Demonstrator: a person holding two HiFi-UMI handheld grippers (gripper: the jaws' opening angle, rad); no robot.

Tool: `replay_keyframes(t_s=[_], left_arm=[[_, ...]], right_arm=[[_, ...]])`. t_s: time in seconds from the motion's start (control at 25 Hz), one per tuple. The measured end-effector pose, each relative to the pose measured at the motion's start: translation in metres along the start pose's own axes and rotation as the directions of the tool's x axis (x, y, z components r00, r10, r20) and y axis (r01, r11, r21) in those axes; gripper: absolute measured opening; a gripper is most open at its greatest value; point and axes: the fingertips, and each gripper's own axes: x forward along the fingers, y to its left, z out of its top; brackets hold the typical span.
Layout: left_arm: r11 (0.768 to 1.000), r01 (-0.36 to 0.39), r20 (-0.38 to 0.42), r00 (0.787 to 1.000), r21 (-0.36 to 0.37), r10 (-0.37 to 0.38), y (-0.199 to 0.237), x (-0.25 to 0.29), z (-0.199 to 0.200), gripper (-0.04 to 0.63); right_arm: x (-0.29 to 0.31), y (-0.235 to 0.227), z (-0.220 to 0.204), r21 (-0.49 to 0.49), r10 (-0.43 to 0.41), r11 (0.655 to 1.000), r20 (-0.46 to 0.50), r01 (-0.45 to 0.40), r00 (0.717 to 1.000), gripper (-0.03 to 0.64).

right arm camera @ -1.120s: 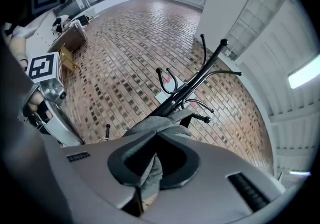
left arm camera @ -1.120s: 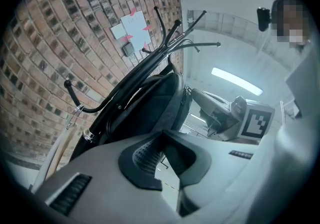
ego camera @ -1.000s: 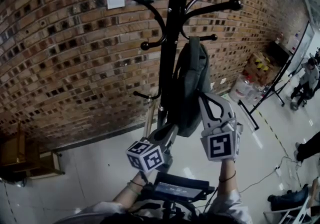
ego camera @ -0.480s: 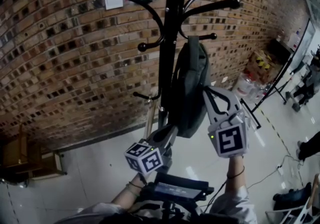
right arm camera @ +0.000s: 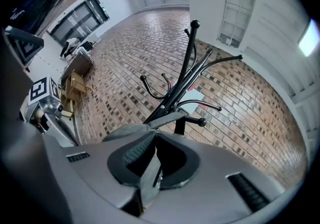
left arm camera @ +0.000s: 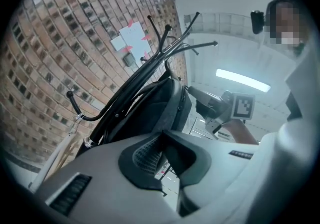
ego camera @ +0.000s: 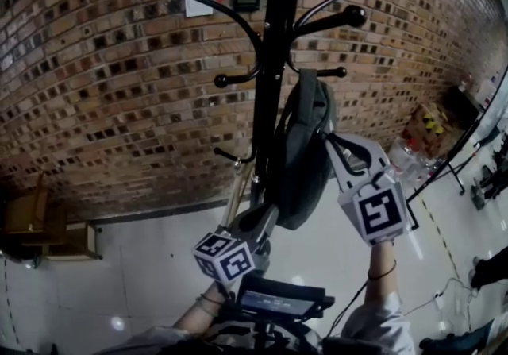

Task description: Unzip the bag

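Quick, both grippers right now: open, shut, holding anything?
Left gripper: jaws nearly together at the bottom of the dark grey fabric bag; grip cannot be told.
Right gripper: shut on the bag's grey fabric strip.

Grey bag [ego camera: 305, 147] on black coat rack [ego camera: 274, 67]

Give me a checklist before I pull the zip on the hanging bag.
1. The bag hangs from the coat rack: ok.
2. The right hand-held gripper is shut on a grey fabric strip: ok.
3. That strip is the zip pull: cannot tell.
4. The left hand-held gripper sits at the bag's bottom edge: ok.
5. The left hand-held gripper is pinching the bag to steady it: cannot tell.
6. The zip is closed along its length: cannot tell.
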Motion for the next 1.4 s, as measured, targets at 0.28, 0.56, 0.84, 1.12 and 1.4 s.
replay_keyframes(t_s=[0.28, 0.56, 0.84, 1.12, 1.4], left_arm=[[0.999, -0.047, 0.048, 0.998, 0.022, 0.046, -0.007, 0.004, 0.006, 0.011], [0.997, -0.072, 0.069, 0.995, 0.030, 0.070, -0.018, 0.017, 0.005, 0.011], [0.996, -0.084, 0.073, 0.994, 0.033, 0.082, -0.026, 0.027, 0.000, 0.011], [0.993, -0.112, 0.083, 0.991, 0.046, 0.107, -0.030, 0.034, 0.003, 0.011], [0.990, -0.133, 0.085, 0.988, 0.045, 0.129, -0.028, 0.035, 0.000, 0.011]], right_arm=[[0.004, -0.016, -0.008, 0.081, 0.056, 0.995, 0.083, -0.063, 0.995, 0.023], [0.009, -0.028, -0.017, 0.136, 0.112, 0.982, 0.142, -0.132, 0.983, 0.023], [0.013, -0.041, -0.025, 0.182, 0.148, 0.966, 0.191, -0.183, 0.970, 0.025], [0.019, -0.052, -0.036, 0.216, 0.188, 0.949, 0.192, -0.228, 0.963, 0.028], [0.028, -0.062, -0.038, 0.234, 0.196, 0.940, 0.227, -0.249, 0.954, 0.029]])
